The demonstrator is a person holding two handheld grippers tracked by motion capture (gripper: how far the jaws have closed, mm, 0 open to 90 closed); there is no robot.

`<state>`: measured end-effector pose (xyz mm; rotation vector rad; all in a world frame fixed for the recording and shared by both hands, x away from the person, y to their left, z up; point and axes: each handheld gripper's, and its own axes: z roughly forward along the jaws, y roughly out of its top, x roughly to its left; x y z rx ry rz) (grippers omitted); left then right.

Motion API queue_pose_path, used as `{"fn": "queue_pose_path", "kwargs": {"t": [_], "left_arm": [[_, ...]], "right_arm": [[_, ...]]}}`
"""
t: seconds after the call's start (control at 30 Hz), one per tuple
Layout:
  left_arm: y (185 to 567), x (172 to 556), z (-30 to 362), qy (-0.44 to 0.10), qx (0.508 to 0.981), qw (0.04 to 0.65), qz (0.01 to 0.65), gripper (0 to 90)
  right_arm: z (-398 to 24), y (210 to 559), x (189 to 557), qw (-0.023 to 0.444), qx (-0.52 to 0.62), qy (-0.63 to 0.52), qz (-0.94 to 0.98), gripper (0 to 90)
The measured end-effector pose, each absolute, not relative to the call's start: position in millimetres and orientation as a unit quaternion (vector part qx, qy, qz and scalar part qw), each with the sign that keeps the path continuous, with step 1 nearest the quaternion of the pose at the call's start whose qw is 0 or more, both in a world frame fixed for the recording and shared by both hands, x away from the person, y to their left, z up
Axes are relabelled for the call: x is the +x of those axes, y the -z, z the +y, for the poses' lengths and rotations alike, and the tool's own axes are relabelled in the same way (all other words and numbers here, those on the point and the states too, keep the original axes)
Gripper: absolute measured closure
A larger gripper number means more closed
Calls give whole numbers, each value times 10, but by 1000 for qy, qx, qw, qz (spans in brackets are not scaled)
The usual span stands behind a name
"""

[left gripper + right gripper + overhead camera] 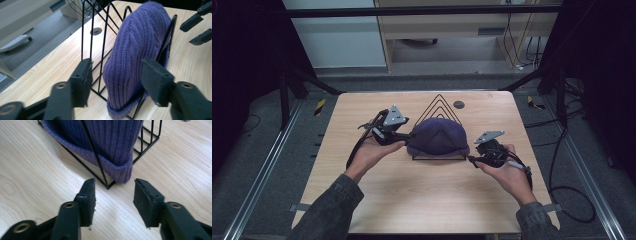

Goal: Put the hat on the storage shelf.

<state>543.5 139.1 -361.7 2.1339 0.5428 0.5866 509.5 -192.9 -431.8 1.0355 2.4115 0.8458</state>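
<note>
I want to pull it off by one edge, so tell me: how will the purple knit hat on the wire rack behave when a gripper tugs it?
The purple knit hat looks soft and ribbed, so it will probably stretch and flop. It drapes over the black wire rack, whose wires press into the knit, so it may snag. The rack looks light and might slide along.

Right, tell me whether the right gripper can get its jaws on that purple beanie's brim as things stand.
Probably yes: the right gripper is open, its jaws just short of the purple beanie, bare table between. The black wire rack crossing the brim may get pinched too.
</note>
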Motion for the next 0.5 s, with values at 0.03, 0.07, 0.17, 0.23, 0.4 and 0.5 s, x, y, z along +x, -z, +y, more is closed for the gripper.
{"fn": "queue_pose_path", "kwargs": {"t": [0.03,0.07,0.17,0.23,0.4,0.5], "left_arm": [[3616,5385,1408,-234,847,421,224,339],[3616,5385,1408,-234,847,421,224,305],[3627,5310,1430,-230,848,416,235,212],[3630,5289,1441,-225,849,414,238,192],[3644,5139,1472,-205,854,409,249,92],[3652,5055,1492,-201,855,405,254,77]], "right_arm": [[-1936,4299,5046,190,373,-308,854,459],[-1938,4290,5023,189,375,-312,852,438],[-1952,4261,4955,197,382,-325,842,362],[-1957,4254,4940,199,383,-330,839,331],[-1982,4186,4800,207,402,-359,816,174],[-1979,4154,4730,212,408,-370,807,126]]}}
